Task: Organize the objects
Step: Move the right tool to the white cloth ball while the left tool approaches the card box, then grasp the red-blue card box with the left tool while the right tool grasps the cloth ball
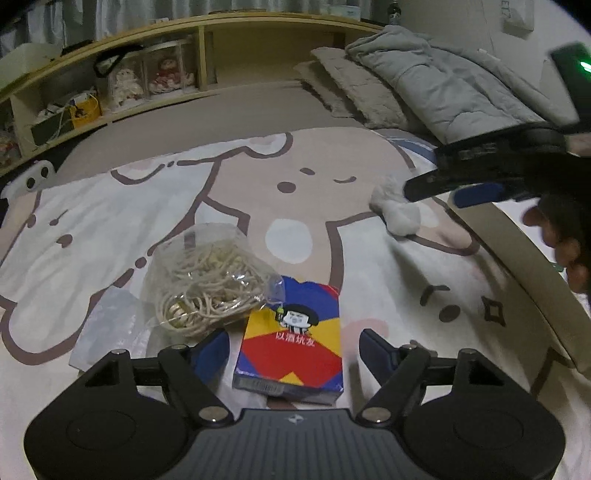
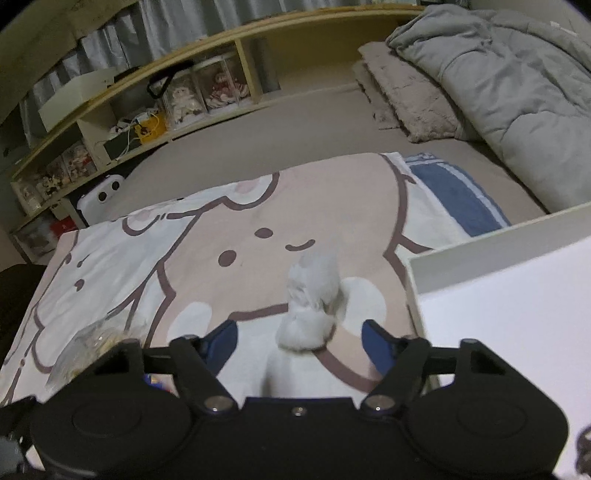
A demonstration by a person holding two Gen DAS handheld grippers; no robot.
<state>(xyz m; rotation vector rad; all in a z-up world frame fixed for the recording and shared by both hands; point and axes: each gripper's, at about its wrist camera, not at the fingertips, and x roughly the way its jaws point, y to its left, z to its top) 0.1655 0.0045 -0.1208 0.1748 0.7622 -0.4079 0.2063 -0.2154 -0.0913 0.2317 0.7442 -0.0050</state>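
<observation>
Both wrist views close, angled down, sharing cartoon blanket [image 1: 110,206]

Appearing to be a bedroom in a home. Lying across a wide bed: a cartoon-printed blanket [image 2: 229,236] over a taupe sheet [image 2: 295,125], with a grey quilted duvet [image 2: 498,85] and fuzzy pillows [image 2: 410,99] bunching at the far end. Running alongside: a low wooden shelf unit [image 1: 207,48] holding boxed dolls [image 1: 147,77] and clutter. Hanging behind it: pale curtains [image 2: 177,18].
</observation>
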